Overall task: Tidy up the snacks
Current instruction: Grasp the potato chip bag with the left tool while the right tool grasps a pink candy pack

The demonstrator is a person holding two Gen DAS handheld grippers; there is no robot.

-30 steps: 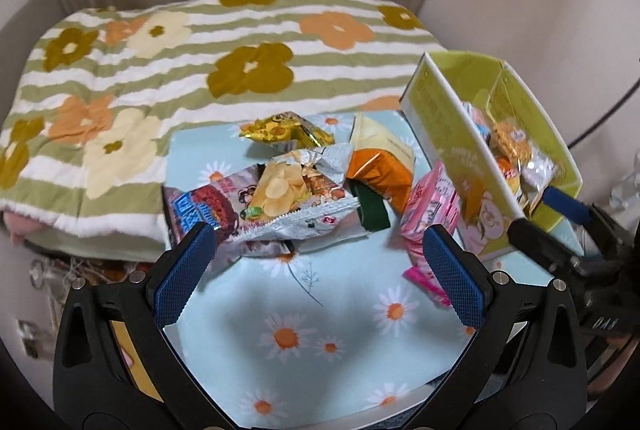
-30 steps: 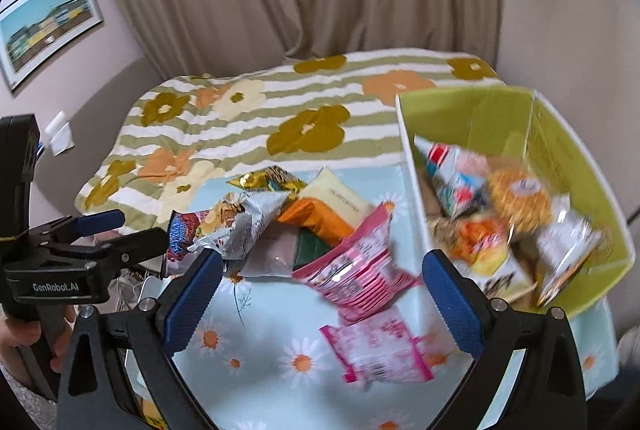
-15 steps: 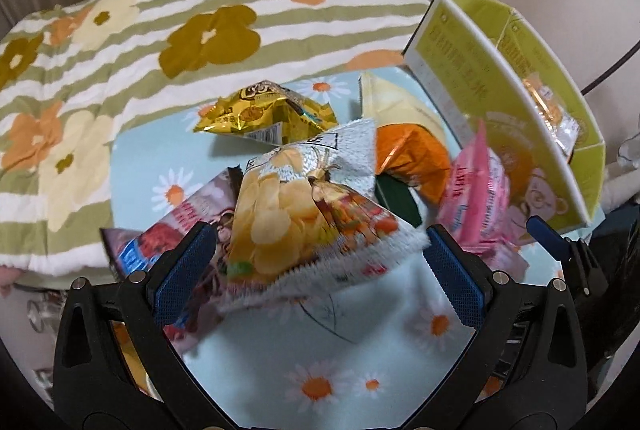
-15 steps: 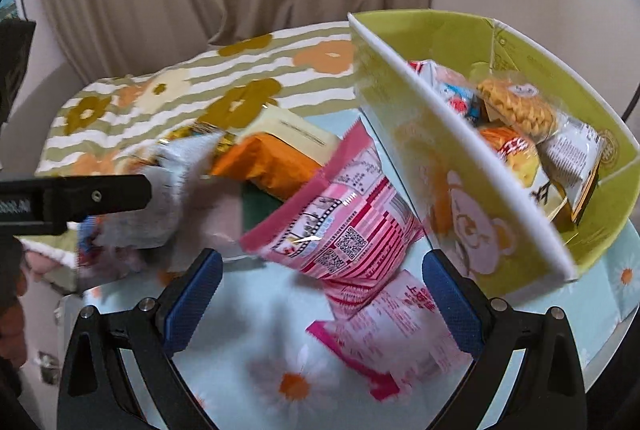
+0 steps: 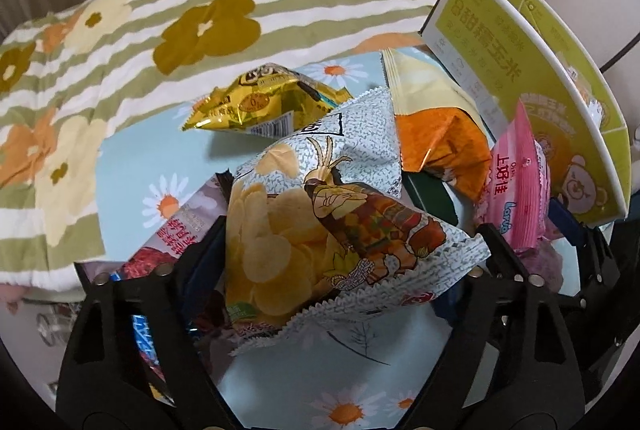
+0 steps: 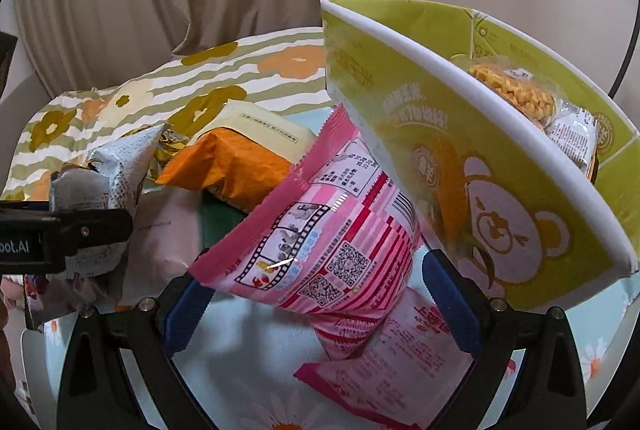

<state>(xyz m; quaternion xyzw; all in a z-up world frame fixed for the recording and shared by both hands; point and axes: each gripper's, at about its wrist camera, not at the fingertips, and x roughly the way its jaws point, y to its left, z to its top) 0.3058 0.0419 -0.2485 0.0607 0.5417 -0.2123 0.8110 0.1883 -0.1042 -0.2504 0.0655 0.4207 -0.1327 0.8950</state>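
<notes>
the left gripper (image 5: 344,258) has its fingers spread wide on both sides of the silver chip bag (image 5: 320,230), which lies on top of a red and blue bag (image 5: 160,258). i cannot tell if the fingers touch it. the right gripper (image 6: 316,306) is spread wide too, around the big pink bag (image 6: 320,242). that bag leans on the near wall of the green box (image 6: 500,214) on the right, where more snacks sit. an orange bag (image 5: 440,146) and a gold bag (image 5: 260,102) lie farther back on the daisy cloth (image 5: 280,382).
</notes>
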